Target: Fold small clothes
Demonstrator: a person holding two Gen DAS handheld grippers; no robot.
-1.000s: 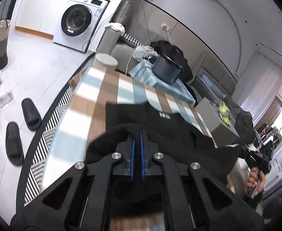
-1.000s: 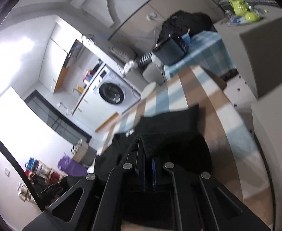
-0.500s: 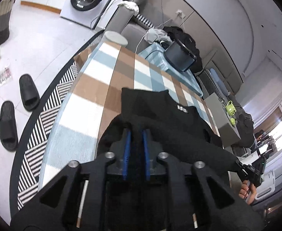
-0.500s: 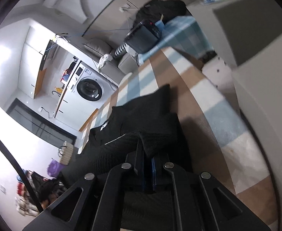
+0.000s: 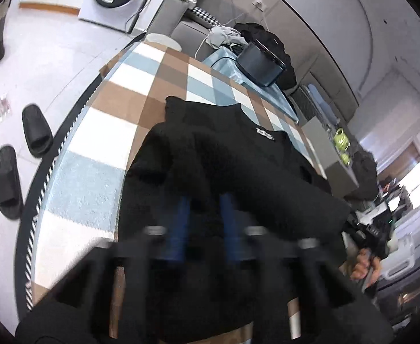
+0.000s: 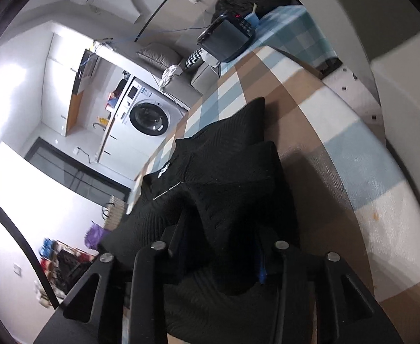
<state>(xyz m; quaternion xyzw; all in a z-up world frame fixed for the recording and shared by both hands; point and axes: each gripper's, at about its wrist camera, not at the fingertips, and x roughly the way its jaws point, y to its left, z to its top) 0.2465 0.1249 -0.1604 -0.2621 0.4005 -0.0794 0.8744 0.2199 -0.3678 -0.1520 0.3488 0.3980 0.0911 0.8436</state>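
Since a moment ago, both grippers have spread their jaws and released the black knitted top (image 5: 238, 166), which they were pinching before. The top lies partly folded on the checked desk (image 5: 101, 126), its label facing up. The left gripper (image 5: 202, 229), motion-blurred, hovers low over the near edge of the cloth, blue pads apart. The right gripper (image 6: 221, 246) sits low and level, jaws wide, a fold of fabric lying loosely between them. A hand (image 5: 363, 266) holds the right gripper's handle.
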